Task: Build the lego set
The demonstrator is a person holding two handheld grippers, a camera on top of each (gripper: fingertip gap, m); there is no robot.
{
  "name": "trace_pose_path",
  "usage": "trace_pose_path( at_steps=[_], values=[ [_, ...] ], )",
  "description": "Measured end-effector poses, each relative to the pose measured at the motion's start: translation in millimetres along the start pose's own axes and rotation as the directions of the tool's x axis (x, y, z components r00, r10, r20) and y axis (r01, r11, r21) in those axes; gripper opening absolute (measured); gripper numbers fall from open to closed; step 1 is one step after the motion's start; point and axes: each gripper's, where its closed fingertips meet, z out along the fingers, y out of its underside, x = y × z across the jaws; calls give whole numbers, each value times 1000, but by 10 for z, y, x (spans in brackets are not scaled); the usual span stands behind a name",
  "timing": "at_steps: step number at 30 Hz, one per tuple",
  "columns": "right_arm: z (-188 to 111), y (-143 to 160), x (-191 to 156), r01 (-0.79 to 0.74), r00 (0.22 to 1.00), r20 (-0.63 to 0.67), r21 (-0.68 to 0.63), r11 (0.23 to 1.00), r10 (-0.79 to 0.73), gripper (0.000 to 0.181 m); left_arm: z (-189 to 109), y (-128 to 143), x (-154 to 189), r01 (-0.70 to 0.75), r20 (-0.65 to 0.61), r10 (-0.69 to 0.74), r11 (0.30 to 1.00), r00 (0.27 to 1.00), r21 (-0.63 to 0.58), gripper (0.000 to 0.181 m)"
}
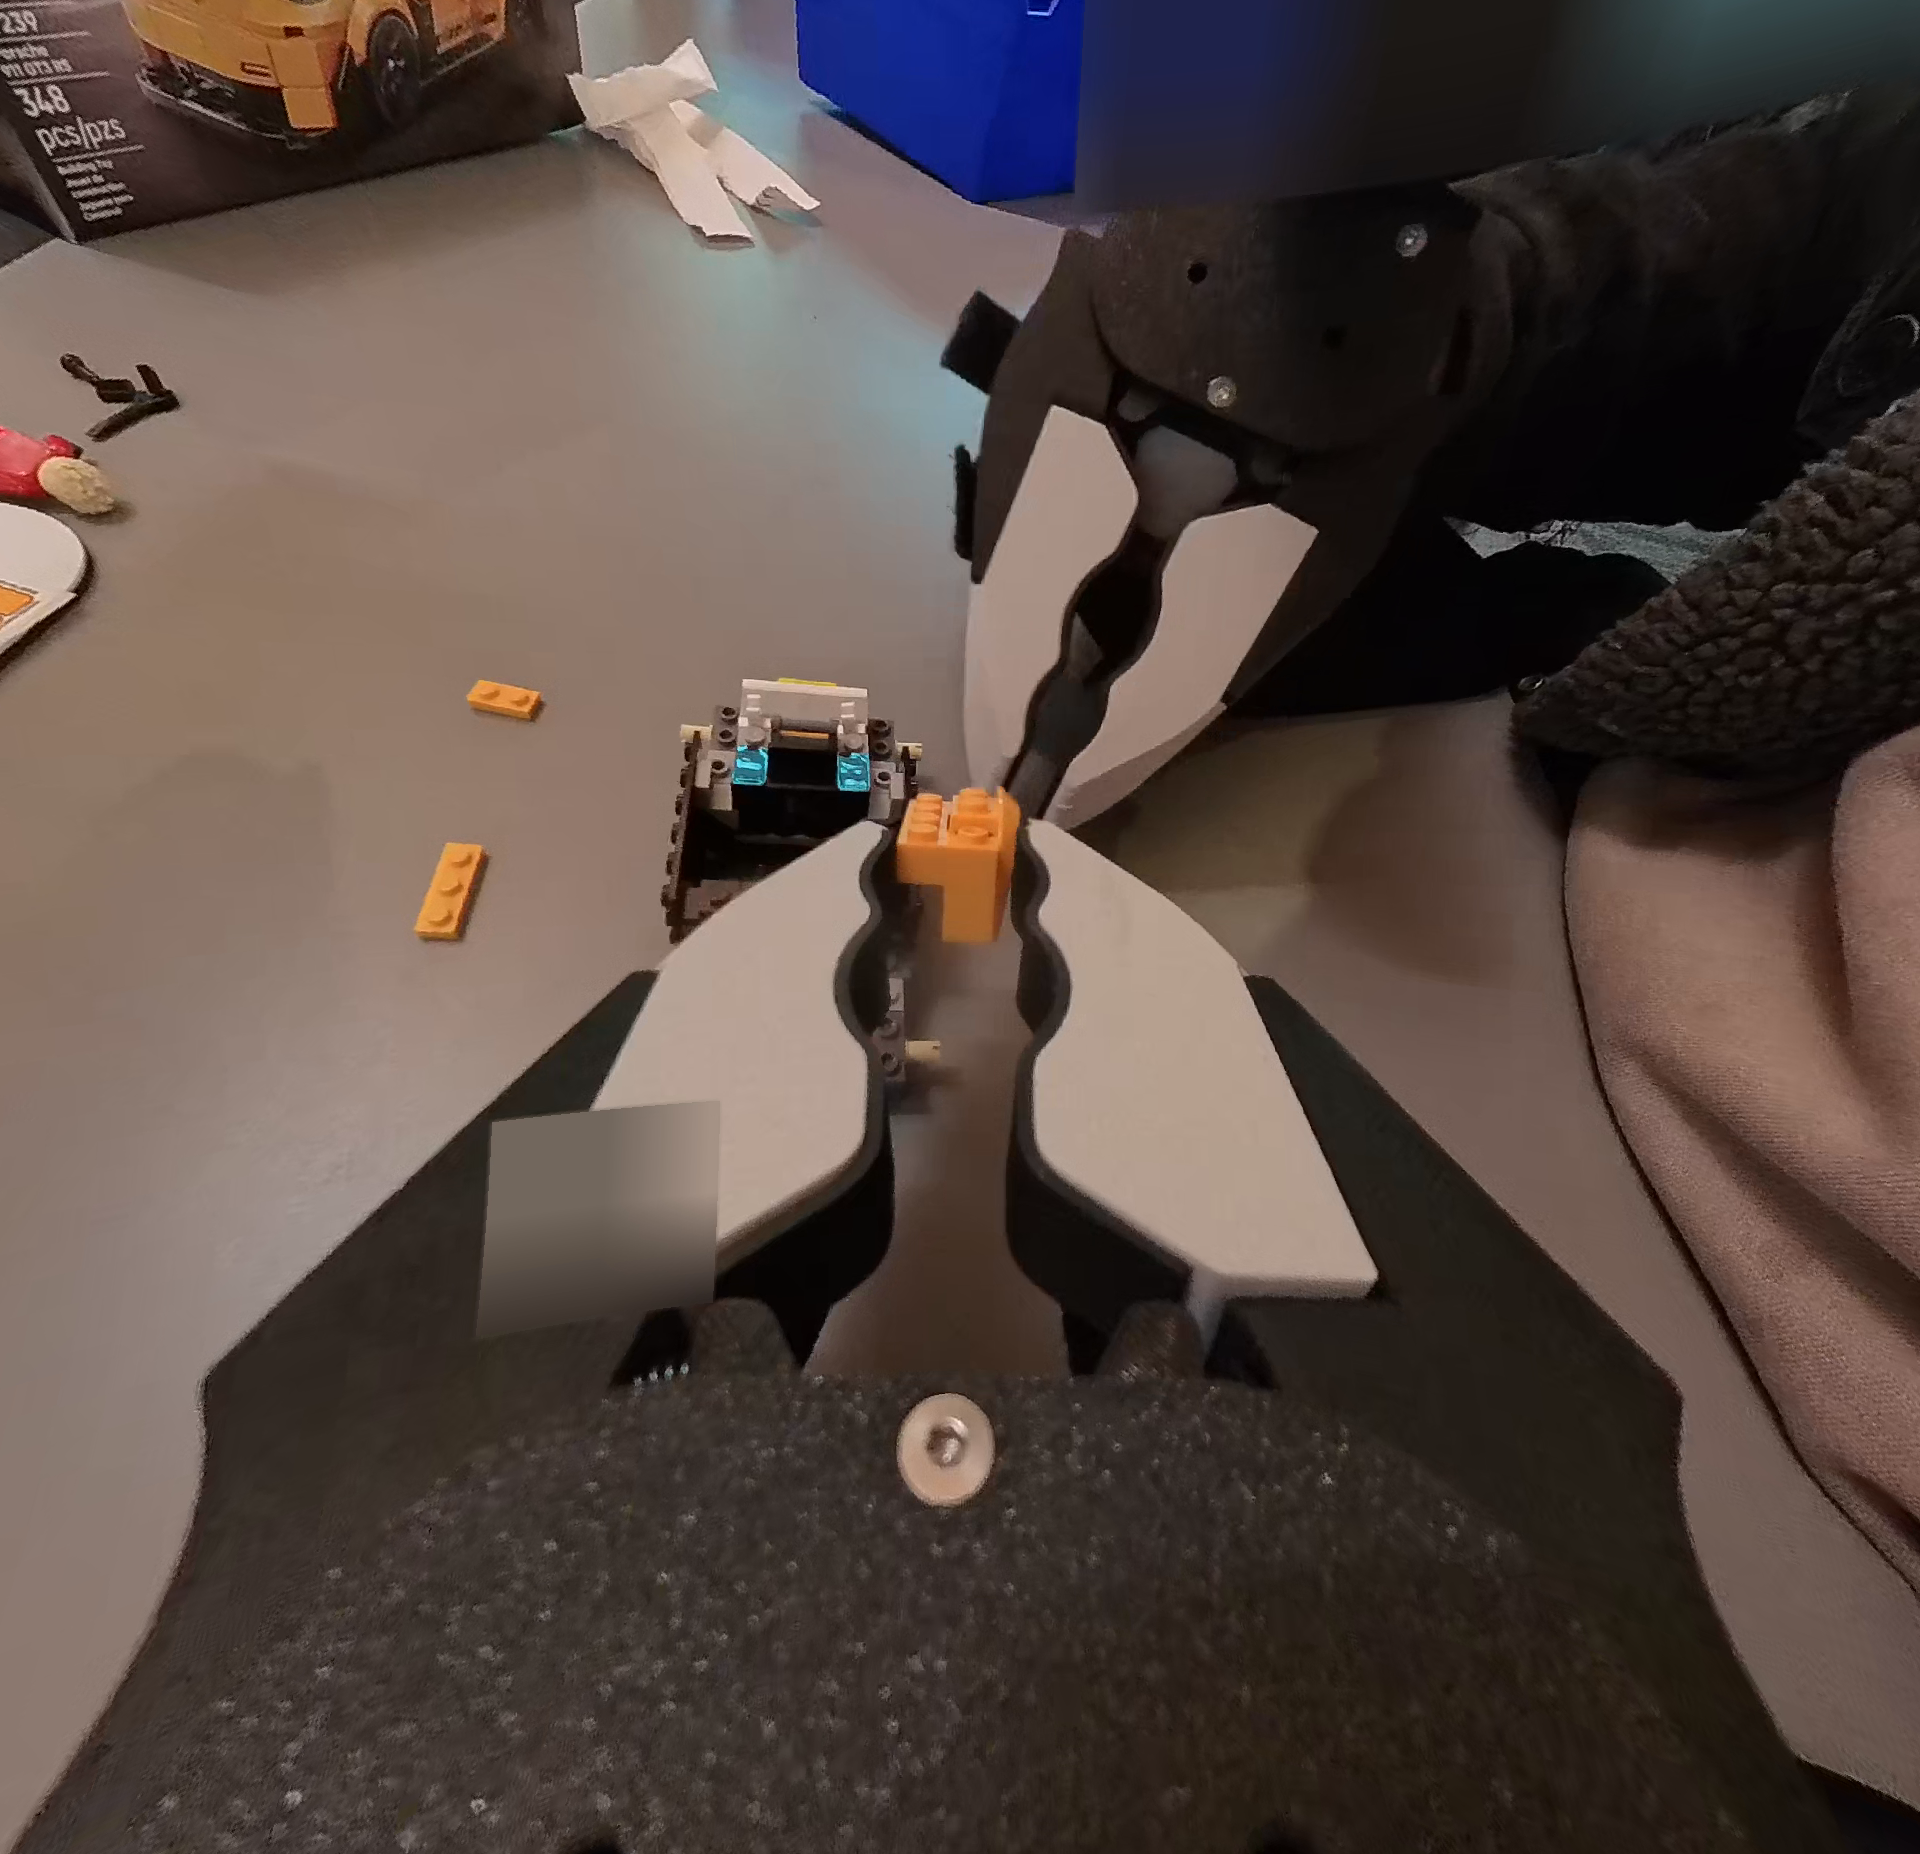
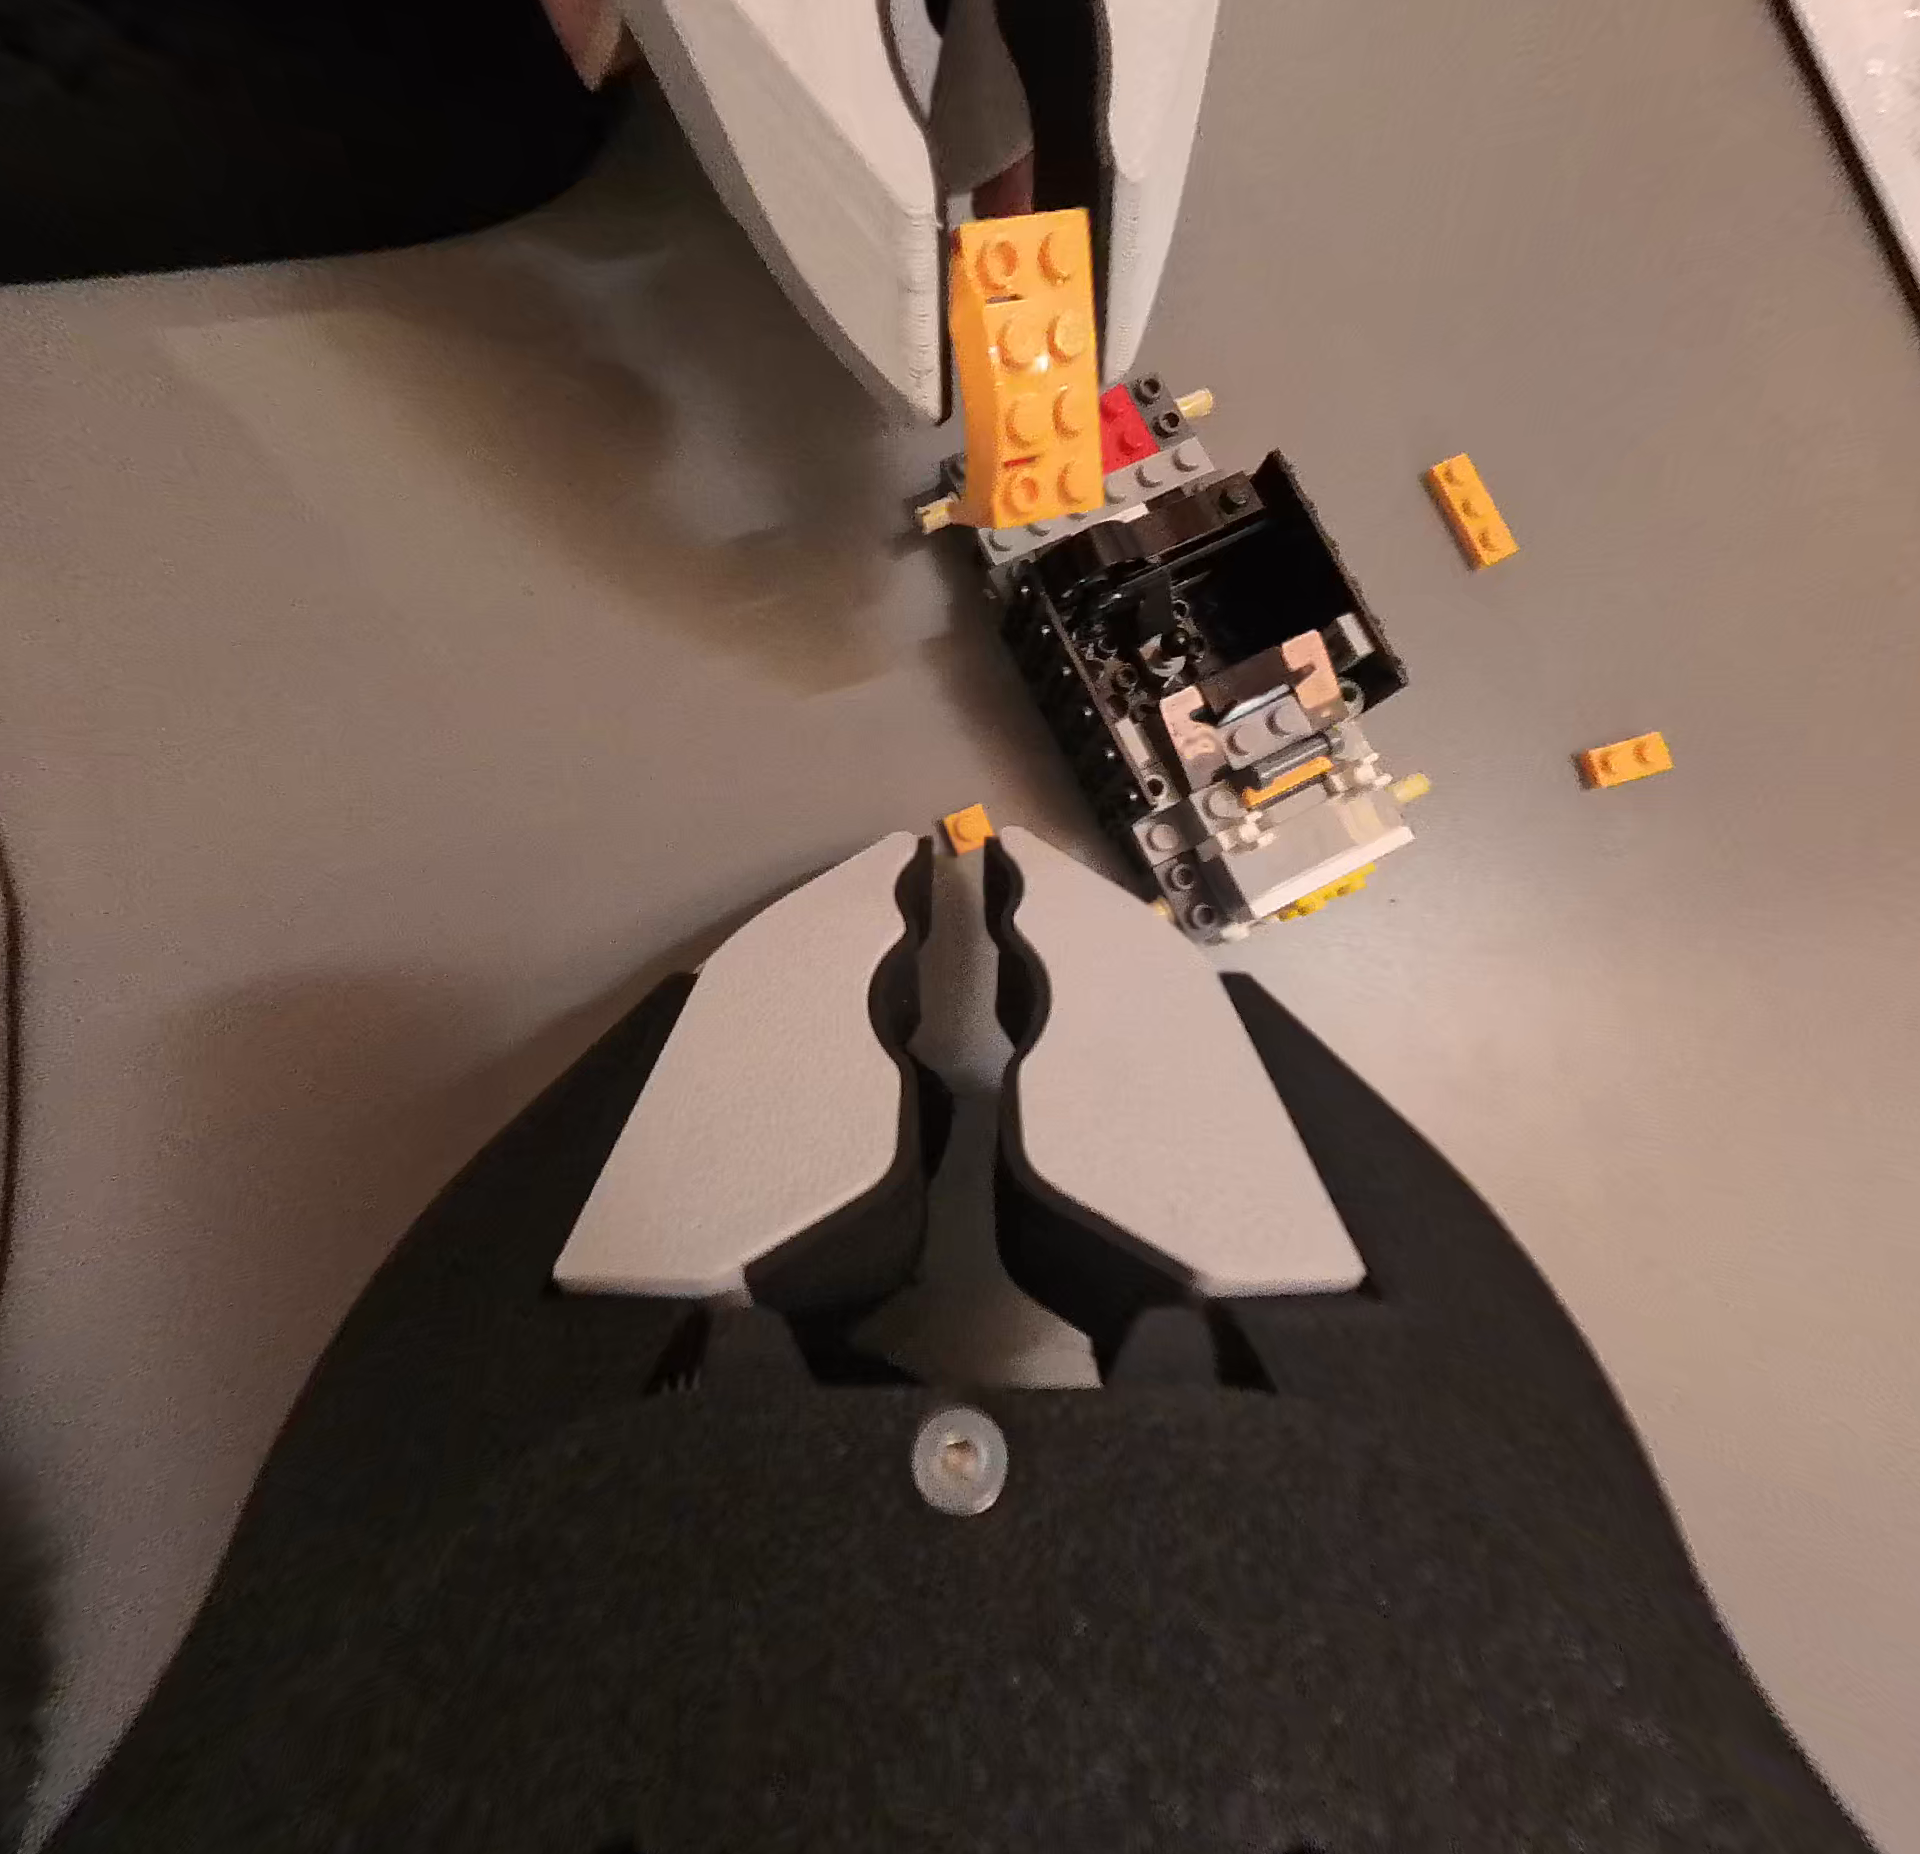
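Note:
My left gripper is shut on an orange brick stack and holds it just right of the partly built black and grey car chassis. In the right wrist view the stack hangs over the chassis's red-brick end, between the left gripper's fingers. My right gripper points down at the table beside the chassis, its tips closed on a small orange piece. In the left wrist view the right gripper stands just behind the stack.
Two loose orange plates lie left of the chassis, also in the right wrist view. A set box, torn paper and a blue bin stand at the back. A person's fleece sleeve is at right. About 7 cm separates my left fingertips from my right.

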Motion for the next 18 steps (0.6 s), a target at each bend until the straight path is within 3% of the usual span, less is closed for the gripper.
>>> trace_pose_path(
  at_steps=[8,12,14,18],
  values=[
    [127,32,16,107,992,76,-72,992,-102,9,1,-11,75,-28,-33,28,1000,999,4,20],
    [132,30,15,85,989,123,-54,995,-78,7,-13,-44,102,-38,-47,39,999,998,26,20],
    [74,-59,55,61,992,109,25,998,-63,7,-28,-81,111,-42,-52,44,998,998,53,20],
    [-379,-598,128,-35,992,125,360,932,-11,7,-92,-229,130,-57,-55,66,986,996,156,20]
  ],
)
